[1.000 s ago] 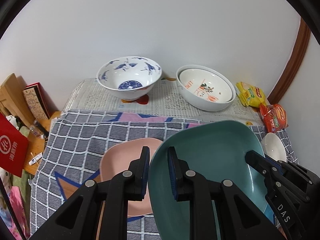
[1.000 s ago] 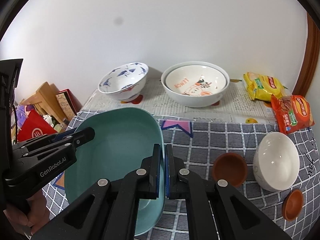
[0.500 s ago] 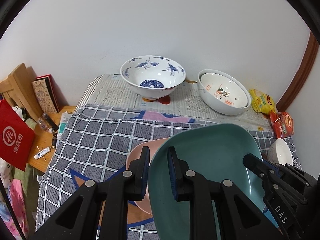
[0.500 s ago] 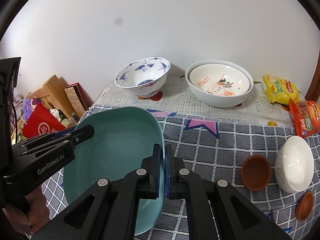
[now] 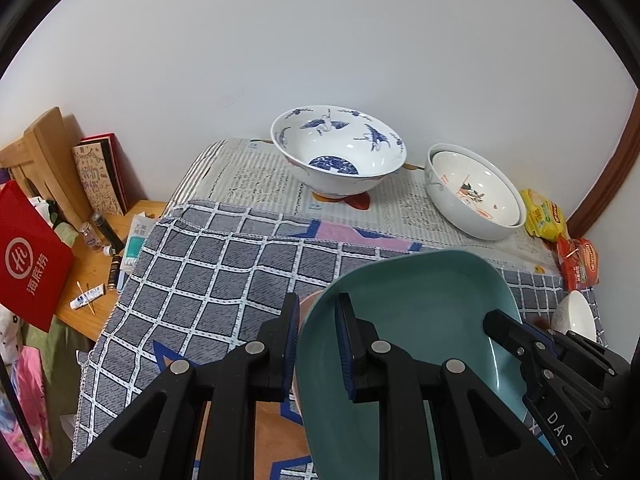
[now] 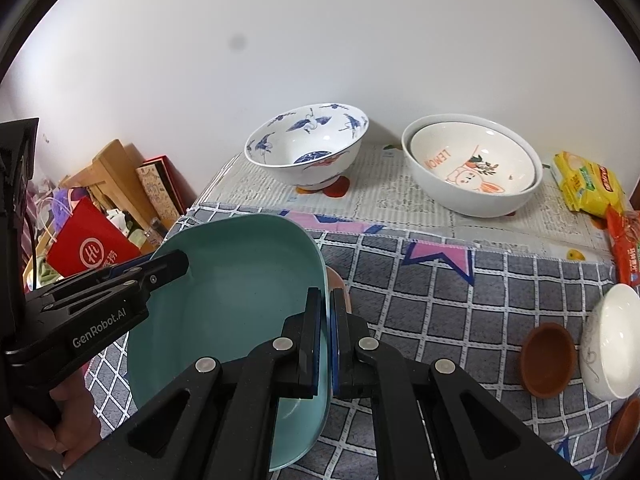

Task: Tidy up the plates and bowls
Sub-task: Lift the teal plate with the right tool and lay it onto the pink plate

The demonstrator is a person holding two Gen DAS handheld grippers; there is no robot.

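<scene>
Both views are evenly and softly lit, with a pale wall rendered bright and nearly shadowless. Small white highlights are seen on the glazed blue-patterned bowl [image 5: 338, 152] and the white bowl [image 6: 612, 340] (no harsh glare anywhere). Strong fisheye bending is visible, with black vignetting at the corners. A dark smudge is noted on the wall in the right wrist view. Focus is sharp throughout.

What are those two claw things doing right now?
Left gripper: closed on the teal plate's rim.
Right gripper: closed on the same plate's opposite rim.
</scene>
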